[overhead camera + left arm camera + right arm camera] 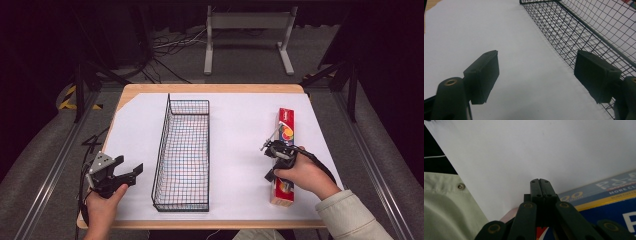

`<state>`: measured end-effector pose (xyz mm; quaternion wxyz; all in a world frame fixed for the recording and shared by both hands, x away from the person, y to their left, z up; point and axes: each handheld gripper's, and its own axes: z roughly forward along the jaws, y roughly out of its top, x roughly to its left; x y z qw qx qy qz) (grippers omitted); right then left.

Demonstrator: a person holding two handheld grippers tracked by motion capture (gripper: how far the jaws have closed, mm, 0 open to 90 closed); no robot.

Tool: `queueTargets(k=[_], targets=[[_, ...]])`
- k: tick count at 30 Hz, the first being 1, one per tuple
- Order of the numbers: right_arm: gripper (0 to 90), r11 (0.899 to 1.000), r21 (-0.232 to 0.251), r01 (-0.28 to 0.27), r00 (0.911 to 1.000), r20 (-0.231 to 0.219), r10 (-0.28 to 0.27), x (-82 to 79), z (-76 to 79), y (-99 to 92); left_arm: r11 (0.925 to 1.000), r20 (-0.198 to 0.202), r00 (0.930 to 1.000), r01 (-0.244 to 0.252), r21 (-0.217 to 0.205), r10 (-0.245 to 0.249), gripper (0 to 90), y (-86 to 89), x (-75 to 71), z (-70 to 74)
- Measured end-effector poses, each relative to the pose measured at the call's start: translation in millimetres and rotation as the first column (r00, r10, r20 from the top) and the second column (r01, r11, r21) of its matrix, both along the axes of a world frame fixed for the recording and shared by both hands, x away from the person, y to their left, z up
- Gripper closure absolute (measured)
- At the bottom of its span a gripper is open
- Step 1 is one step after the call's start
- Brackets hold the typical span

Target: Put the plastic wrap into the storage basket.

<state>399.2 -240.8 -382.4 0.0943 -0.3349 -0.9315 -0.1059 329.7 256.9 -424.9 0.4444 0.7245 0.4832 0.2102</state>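
My right hand-held gripper sits over the long red box, its jaws pressed together with nothing between them. That box lies flat near the bench's right edge, on white paper. My left hand-held gripper has jaws wide apart, just left of the wire basket

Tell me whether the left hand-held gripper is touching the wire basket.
Apart. The high view shows white paper between the left hand-held gripper and the wire basket; its jaws stand open, holding nothing.
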Motion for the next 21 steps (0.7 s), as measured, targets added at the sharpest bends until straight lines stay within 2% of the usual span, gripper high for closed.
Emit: queueTargets(k=[8, 15, 19, 21], targets=[[90.0, 0.999, -0.024, 0.04, 0.999, -0.019, -0.04, -7.2, 0.4, -18.7, 1.0, 0.0, 1.0, -0.008, 0.003, 0.008, 20.9, 1.8, -1.9, -0.6], [90.0, 0.996, 0.015, 0.084, 0.9965, 0.004, -0.084, -15.0, 0.2, -36.3, 0.9999, -0.003, 0.9999, -0.012, 0.005, 0.012, 20.9, 0.9, -2.3, -0.8], [90.0, 0.995, 0.009, 0.097, 0.995, 0.024, -0.097, -19.4, 0.6, -40.3, 0.9999, -0.001, 0.9999, -0.01, 0.003, 0.01, 20.9, -0.4, -0.8, -0.8], [80.7, 0.995, 0.03, 0.095, 0.9948, 0.034, -0.096, -21.6, 0.7, -40.1, 0.9999, 0.0, 0.9999, -0.011, 0.005, 0.011, 20.9, -1.0, 0.5, -0.9]])
